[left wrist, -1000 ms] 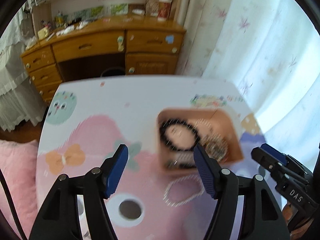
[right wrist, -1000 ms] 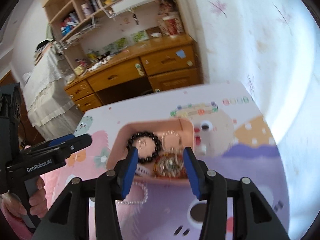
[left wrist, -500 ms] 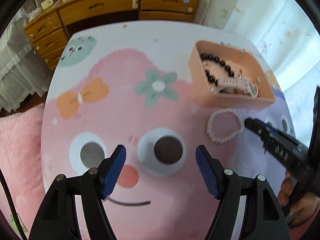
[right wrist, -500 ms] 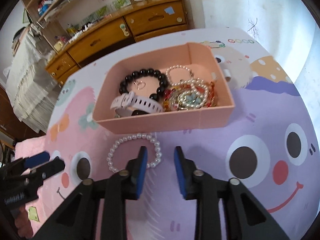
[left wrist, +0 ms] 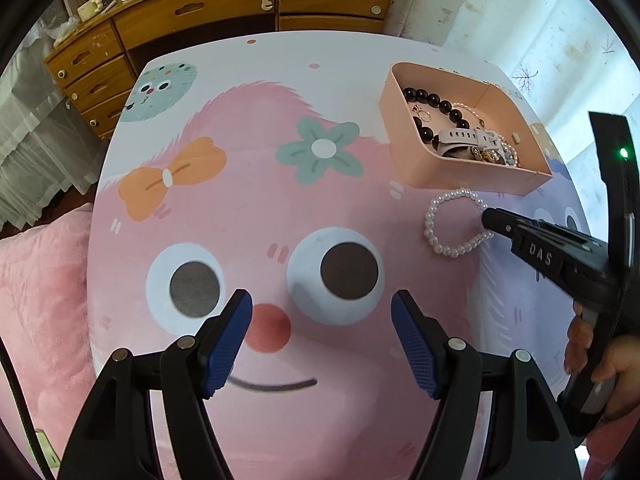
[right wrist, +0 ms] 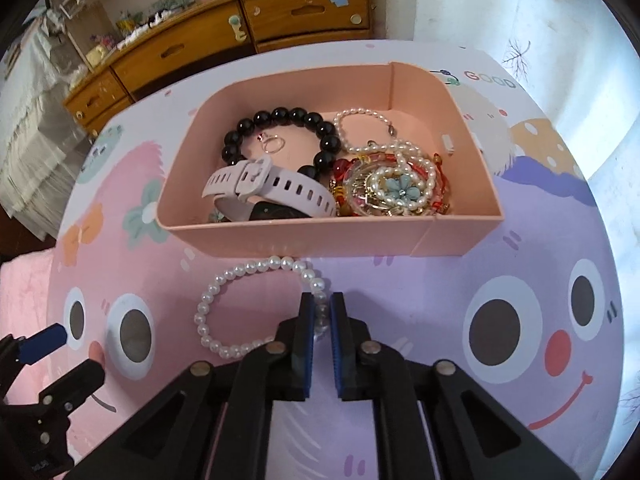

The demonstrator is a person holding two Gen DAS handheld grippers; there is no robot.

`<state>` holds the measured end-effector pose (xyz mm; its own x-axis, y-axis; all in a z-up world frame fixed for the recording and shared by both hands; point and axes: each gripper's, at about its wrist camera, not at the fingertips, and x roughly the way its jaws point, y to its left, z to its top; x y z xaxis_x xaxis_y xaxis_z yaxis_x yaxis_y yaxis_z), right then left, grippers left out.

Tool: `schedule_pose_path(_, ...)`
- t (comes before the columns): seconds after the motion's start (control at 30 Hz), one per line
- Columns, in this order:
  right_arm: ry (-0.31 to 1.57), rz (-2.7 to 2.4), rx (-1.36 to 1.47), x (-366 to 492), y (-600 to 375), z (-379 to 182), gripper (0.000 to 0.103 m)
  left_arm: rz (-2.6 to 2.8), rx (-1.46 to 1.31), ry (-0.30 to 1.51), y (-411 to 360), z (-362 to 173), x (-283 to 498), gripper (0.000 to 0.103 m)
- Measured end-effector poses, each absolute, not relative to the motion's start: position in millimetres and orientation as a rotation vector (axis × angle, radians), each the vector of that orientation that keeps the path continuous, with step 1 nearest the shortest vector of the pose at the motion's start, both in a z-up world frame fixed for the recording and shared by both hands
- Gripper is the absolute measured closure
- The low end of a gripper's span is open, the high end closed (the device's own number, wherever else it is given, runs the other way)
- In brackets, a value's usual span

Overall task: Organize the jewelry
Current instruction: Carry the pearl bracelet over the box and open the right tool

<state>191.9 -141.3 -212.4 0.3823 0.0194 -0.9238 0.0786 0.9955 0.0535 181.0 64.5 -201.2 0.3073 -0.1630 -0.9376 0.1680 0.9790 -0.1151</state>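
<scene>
A white pearl bracelet (right wrist: pixel 212 289) (left wrist: pixel 430 220) lies on the cartoon table mat just in front of a pink box (right wrist: pixel 320 236) (left wrist: pixel 404 136). My right gripper (right wrist: pixel 320 314) (left wrist: pixel 486 216) points down at its right side, jaws closing with the pearl strand pinched between the blue pads. Inside the box lie a black bead bracelet (right wrist: pixel 280 114), a white watch (right wrist: pixel 280 188), a smaller pearl bracelet (right wrist: pixel 360 114), a thin ring (right wrist: pixel 272 145) and a tangle of pearl and red bead jewelry (right wrist: pixel 400 188). My left gripper (left wrist: pixel 322 314) (right wrist: pixel 76 354) hovers open over the mat's pink face, holding nothing.
The mat (left wrist: pixel 280 200) covers a small table. Behind it stands a wooden dresser (left wrist: pixel 200 8) and to the right a pale curtain (left wrist: pixel 520 20). A pink cushion (left wrist: pixel 40 280) lies off the table's left edge. A hand (left wrist: pixel 600 364) grips the right tool.
Both grippers have tilted down and sunk toward the table. The right gripper's jaws have gone from half open to closed onto the pearl bracelet. The left jaws kept their width.
</scene>
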Motion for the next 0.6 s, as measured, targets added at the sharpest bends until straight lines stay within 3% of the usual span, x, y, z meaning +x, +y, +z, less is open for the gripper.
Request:
schedule_pose_path(0.3,1.175,0.016,0.135,185.9,-142.8,-155.4,0.096,-0.191,-0.020,1.296,85.6,-187.0,151.4,0.031)
schedule_pose_path(0.6,0.933,0.019,0.033,188.6,-142.5,-54.3,0.096,-0.214,-0.050,1.285,87.2,-164.6,122.0,0.025)
